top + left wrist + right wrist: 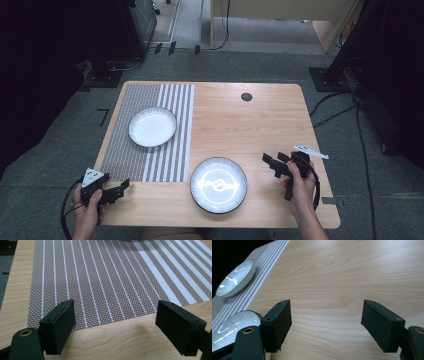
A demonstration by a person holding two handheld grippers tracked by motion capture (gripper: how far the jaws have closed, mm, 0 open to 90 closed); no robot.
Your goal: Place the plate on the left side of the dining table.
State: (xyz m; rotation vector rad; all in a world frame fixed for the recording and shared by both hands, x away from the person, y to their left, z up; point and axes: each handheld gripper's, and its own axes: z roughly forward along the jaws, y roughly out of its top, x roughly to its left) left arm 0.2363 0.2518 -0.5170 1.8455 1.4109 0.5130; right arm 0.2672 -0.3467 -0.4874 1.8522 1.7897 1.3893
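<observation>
Two white plates are on the wooden table [260, 120]. One plate [152, 126] rests on the striped woven placemat [145, 150] at the left. The dark-rimmed plate [218, 184] lies on bare wood near the front edge. My left gripper [122, 188] hovers at the front left corner, jaws open, over the placemat's near edge [105, 290] with nothing between them. To the right of the dark-rimmed plate, my right gripper [270, 164] stands open and points left toward it. In the right gripper view [325, 325] both plates [235, 277] [234, 327] lie to the left of the jaws.
A small dark round disc [246, 97] sits in the tabletop near the far edge. Cables [360, 130] run over the floor to the right of the table. Dark equipment stands at the far left and right.
</observation>
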